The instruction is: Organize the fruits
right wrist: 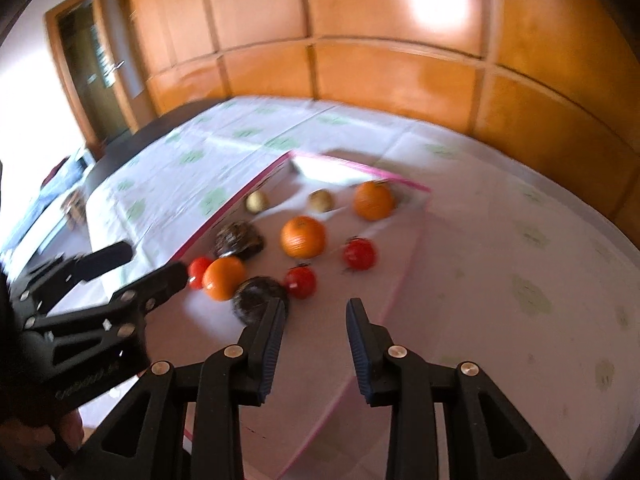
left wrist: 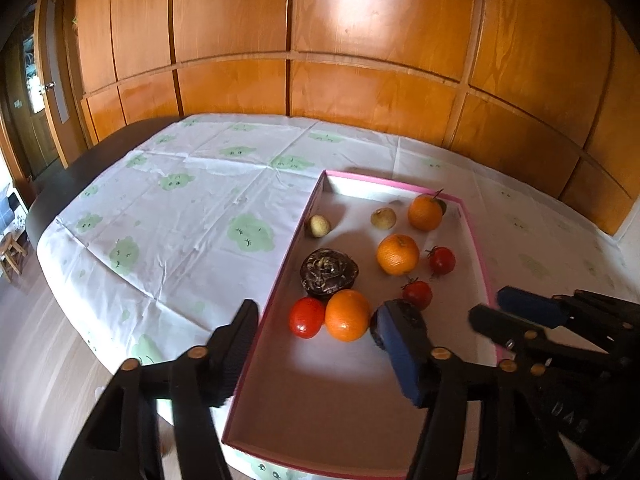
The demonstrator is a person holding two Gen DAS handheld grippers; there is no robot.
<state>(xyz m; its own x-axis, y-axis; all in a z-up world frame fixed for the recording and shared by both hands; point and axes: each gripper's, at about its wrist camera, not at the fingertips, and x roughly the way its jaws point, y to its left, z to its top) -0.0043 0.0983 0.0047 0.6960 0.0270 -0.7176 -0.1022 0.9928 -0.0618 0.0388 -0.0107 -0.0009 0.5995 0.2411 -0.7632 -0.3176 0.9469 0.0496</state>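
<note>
A shallow pink-rimmed box [left wrist: 340,396] lies on the table and holds the fruit. In it are three oranges, one of them [left wrist: 347,315] nearest me. A red tomato [left wrist: 306,317] touches its left side, and two more tomatoes [left wrist: 417,294] lie to the right. A dark brown fruit [left wrist: 329,274] sits behind them and two pale fruits [left wrist: 318,225] lie at the back. My left gripper [left wrist: 320,308] is open above the box's near left part, holding nothing. My right gripper [right wrist: 316,308] is open a little and empty; a second dark fruit [right wrist: 256,298] lies just beyond its left finger.
A white tablecloth with green prints [left wrist: 192,216] covers the dark table to the left of and behind the box. Wooden wall panels [left wrist: 360,80] stand behind the table. The floor [left wrist: 36,340] and a small stool [left wrist: 12,254] lie off the table's left edge.
</note>
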